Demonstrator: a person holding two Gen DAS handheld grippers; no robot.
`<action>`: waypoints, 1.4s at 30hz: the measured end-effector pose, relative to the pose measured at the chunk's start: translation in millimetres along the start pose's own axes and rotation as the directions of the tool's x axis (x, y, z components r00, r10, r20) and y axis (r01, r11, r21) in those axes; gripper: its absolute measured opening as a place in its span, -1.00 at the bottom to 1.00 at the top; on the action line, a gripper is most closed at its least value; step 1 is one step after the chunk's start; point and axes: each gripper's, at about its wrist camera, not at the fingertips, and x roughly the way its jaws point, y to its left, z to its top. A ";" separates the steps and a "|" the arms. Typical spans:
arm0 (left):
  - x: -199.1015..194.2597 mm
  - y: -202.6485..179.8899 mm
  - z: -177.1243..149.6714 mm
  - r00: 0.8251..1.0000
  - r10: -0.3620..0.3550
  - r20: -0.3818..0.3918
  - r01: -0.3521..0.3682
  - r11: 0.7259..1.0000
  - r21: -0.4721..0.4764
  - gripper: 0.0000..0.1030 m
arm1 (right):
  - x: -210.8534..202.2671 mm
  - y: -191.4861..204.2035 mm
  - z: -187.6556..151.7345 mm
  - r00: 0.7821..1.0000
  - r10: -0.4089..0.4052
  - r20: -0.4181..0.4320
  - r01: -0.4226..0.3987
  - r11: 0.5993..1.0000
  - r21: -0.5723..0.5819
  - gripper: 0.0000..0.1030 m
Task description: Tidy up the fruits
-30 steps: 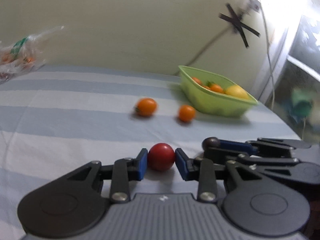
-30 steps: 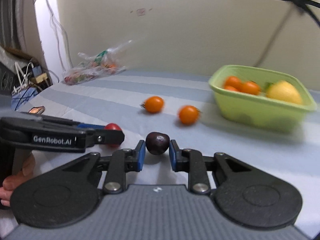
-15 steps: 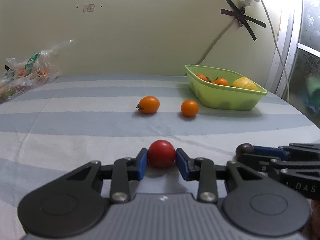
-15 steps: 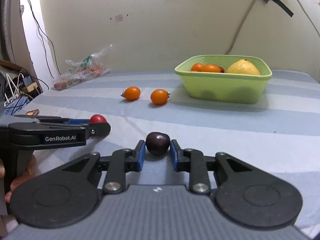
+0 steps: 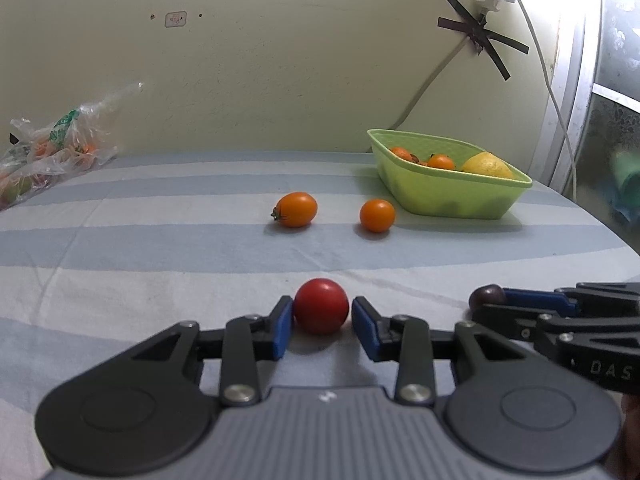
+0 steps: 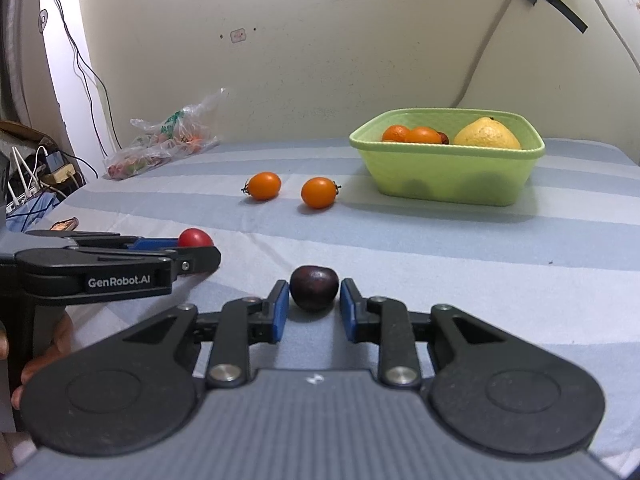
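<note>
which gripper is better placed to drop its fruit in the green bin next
Right, probably. The right gripper brackets the dark fruit, and the green bin sits ahead on its side. The left gripper, around the red tomato, is farther across.

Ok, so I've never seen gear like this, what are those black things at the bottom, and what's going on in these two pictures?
There is no robot here. A person holds a tool in each hand, and each tool carries a camera looking along its two blue-tipped fingers. One picture comes from the left hand-held gripper, the other from the right hand-held gripper. The left one's fingers flank a red tomato, the right one's a dark fruit; I cannot tell whether either is squeezed. On the striped cloth lie two orange tomatoes, near a green tub holding orange fruits and a lemon. A plastic bag lies by the wall.
</note>
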 end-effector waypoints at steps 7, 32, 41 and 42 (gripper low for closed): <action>-1.2 0.1 -0.8 1.000 -0.007 0.003 0.007 1.000 0.000 -0.27 | 1.7 4.5 -0.3 1.000 -0.017 -0.002 0.016 1.000 -0.026 -0.39; -1.4 3.4 -0.9 1.000 -0.002 0.002 0.002 1.000 -0.021 -0.05 | 2.7 11.0 -1.1 0.998 -0.056 -0.002 0.056 0.996 -0.070 -0.37; -1.4 3.0 -1.1 1.000 -0.003 0.002 0.003 1.000 -0.022 -0.05 | 3.0 11.7 -1.2 0.998 -0.059 -0.002 0.059 0.996 -0.073 -0.37; -1.5 2.9 -1.1 1.000 -0.004 0.002 0.004 1.000 -0.022 -0.05 | 3.0 11.6 -1.2 0.998 -0.059 -0.002 0.059 0.996 -0.073 -0.37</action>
